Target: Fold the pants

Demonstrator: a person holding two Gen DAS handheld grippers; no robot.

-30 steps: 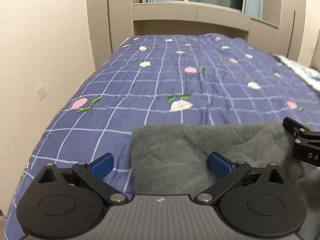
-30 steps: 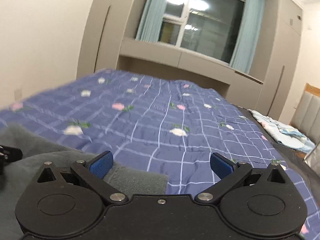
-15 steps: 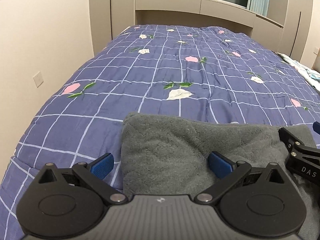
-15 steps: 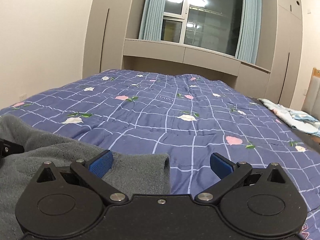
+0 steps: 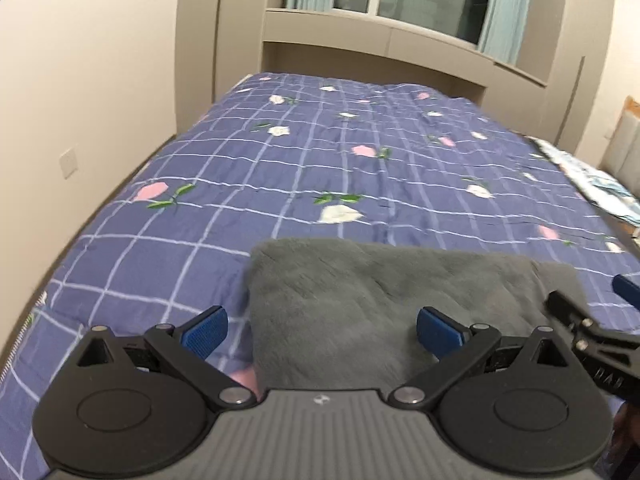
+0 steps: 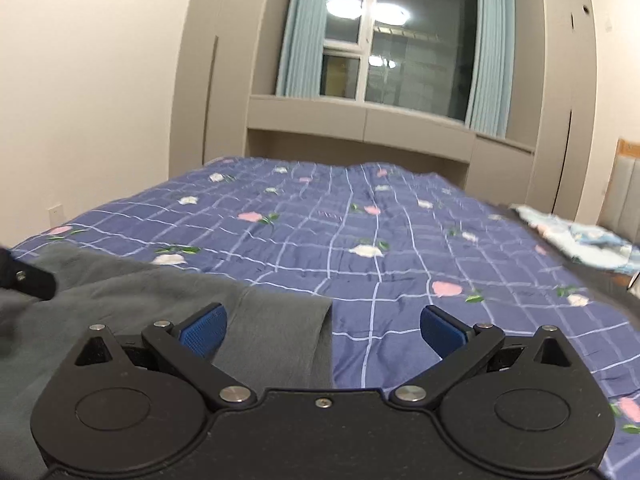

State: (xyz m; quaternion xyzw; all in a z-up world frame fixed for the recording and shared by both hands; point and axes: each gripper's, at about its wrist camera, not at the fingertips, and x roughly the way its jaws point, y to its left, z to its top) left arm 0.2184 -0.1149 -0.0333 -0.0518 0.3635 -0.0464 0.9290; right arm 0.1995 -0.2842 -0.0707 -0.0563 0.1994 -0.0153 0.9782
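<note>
The grey fleece pants [image 5: 360, 300] lie folded on the near part of the bed. My left gripper [image 5: 320, 330] is open and empty above their left edge, its left finger over the bedspread. In the right wrist view the pants [image 6: 152, 300] fill the lower left, with their right edge between the jaws. My right gripper [image 6: 322, 330] is open and empty over that edge. The right gripper's finger shows at the right of the left wrist view [image 5: 592, 332]. The left gripper's tip shows at the left of the right wrist view [image 6: 28, 278].
The bed carries a purple checked bedspread [image 5: 360, 152] with flowers. A beige wall [image 5: 80, 80] runs along its left side. Cabinets and a window [image 6: 384, 48] stand behind it. Light blue bedding [image 6: 580, 240] lies at the far right.
Both grippers have tilted up and drawn back slightly, so more of the wall and window shows. The pants lie still. Both stay open.
</note>
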